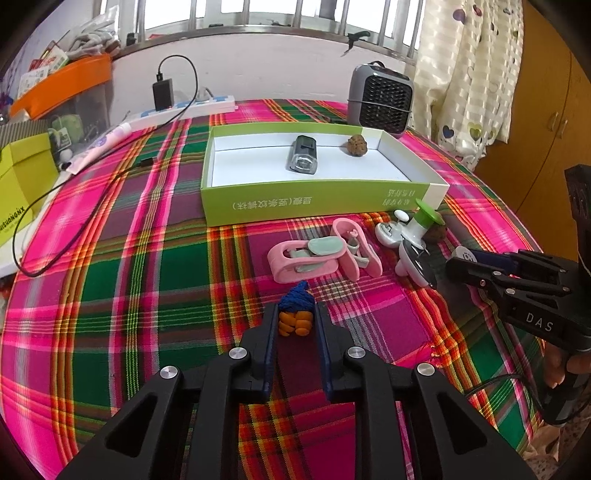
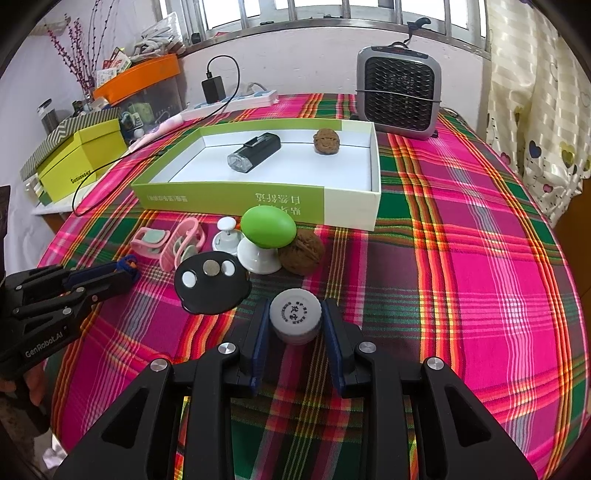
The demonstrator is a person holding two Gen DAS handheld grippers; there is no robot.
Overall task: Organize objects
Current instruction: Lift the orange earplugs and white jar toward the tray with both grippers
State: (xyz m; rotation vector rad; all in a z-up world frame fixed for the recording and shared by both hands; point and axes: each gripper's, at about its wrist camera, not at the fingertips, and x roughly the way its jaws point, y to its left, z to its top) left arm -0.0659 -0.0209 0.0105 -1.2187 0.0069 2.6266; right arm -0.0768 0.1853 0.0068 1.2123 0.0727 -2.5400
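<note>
Low in each frame's centre, the left gripper (image 1: 297, 325) clamps a blue-and-orange knitted toy (image 1: 296, 314) and the right gripper (image 2: 295, 317) pinches a round white jar (image 2: 294, 315), both probably destined for the green-sided cardboard box (image 1: 258, 206) above.

A grey space heater (image 2: 399, 98) is seen at the far edge of the plaid-covered worktop (image 2: 480, 258). A white power strip (image 1: 192, 107) with a black charger (image 1: 163, 94) plugged in lies by the wall. A patterned curtain (image 1: 469, 74) hangs beside a barred window (image 2: 295, 11).

left gripper (image 1: 296, 325) clamped; right gripper (image 2: 295, 317) gripping.
</note>
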